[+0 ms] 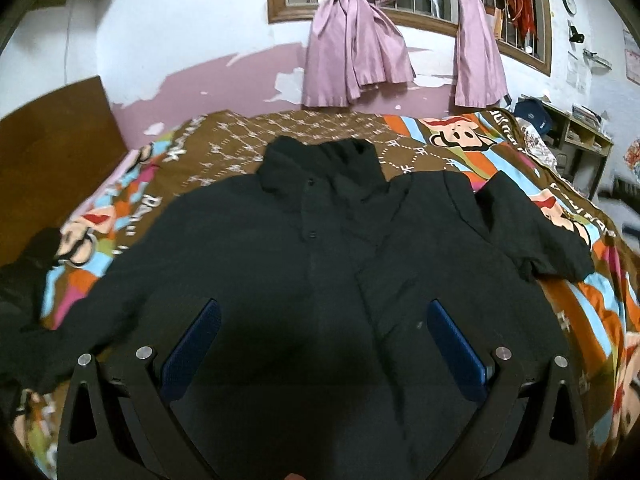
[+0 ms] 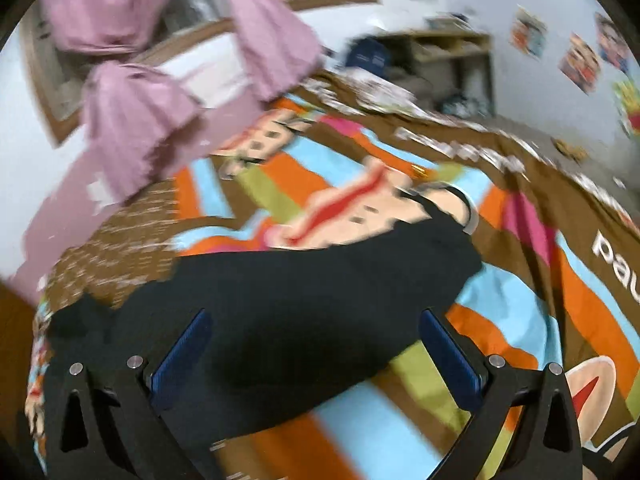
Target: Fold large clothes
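A large black jacket [image 1: 320, 248] lies spread front-up on the bed, collar toward the window, one sleeve stretched to the left and the other bent at the right. My left gripper [image 1: 323, 312] hovers open over the jacket's lower middle, blue pads wide apart, nothing between them. In the blurred right wrist view, the black sleeve [image 2: 320, 300] runs across the bedspread toward its cuff at the right. My right gripper [image 2: 316, 328] is open above that sleeve, holding nothing.
The bed carries a colourful cartoon-print bedspread [image 1: 572, 292]. A wooden headboard [image 1: 52, 136] stands at the left, pink curtains [image 1: 356, 52] and a window behind, and a shelf unit [image 1: 580, 140] at the right. Another dark garment [image 1: 24, 264] lies at the left edge.
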`<action>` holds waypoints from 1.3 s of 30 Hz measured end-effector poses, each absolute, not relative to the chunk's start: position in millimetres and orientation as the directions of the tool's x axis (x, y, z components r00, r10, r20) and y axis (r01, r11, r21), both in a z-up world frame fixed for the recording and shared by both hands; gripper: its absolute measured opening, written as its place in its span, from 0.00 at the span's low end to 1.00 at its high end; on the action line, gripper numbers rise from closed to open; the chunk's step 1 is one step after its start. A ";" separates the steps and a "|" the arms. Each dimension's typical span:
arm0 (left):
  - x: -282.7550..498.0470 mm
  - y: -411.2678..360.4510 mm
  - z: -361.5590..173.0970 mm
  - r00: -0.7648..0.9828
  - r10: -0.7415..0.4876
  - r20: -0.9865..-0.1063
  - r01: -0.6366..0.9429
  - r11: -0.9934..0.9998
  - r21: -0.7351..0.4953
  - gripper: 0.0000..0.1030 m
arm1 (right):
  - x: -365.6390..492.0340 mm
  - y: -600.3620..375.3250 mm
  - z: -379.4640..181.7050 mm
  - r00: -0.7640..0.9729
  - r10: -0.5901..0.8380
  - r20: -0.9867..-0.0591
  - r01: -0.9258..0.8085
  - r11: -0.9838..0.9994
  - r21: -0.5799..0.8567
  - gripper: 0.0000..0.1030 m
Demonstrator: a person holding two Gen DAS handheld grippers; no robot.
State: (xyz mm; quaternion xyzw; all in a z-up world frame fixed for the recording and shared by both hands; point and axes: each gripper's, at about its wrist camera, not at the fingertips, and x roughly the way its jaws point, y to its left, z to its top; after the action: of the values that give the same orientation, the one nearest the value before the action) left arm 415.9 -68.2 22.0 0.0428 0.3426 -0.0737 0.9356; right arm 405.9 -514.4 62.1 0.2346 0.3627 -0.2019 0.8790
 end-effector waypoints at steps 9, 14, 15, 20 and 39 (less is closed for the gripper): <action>484.4 -139.8 -36.0 0.647 -0.214 -0.732 0.225 0.971 -0.085 0.98 | 375.3 -600.6 -43.1 0.599 0.017 -0.800 0.695 0.485 0.530 1.00; 500.9 -159.3 -53.8 0.596 -0.327 -0.733 0.290 0.939 -0.183 0.98 | 380.1 -609.9 -82.0 0.658 0.131 -0.741 0.675 0.333 0.658 1.00; 501.2 -162.1 -55.5 0.588 -0.338 -0.734 0.298 0.935 -0.192 0.98 | 380.9 -611.0 -88.9 0.673 0.145 -0.726 0.668 0.304 0.680 0.98; 508.7 -162.2 -79.4 0.508 -0.343 -0.790 0.307 0.929 -0.206 0.98 | 382.6 -615.8 -104.7 0.728 0.165 -0.665 0.630 0.221 0.744 0.49; 465.0 -35.9 -7.0 0.609 -0.353 -0.710 0.185 0.934 -0.305 0.98 | 436.7 -403.8 141.6 0.930 0.024 -0.368 0.058 0.976 0.211 0.07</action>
State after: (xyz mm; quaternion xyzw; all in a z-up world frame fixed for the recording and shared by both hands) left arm 465.0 -35.9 -7.0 -0.1009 0.4156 -0.1509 0.8912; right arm 436.7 -403.8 141.6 0.1099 0.1873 -0.0086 0.9761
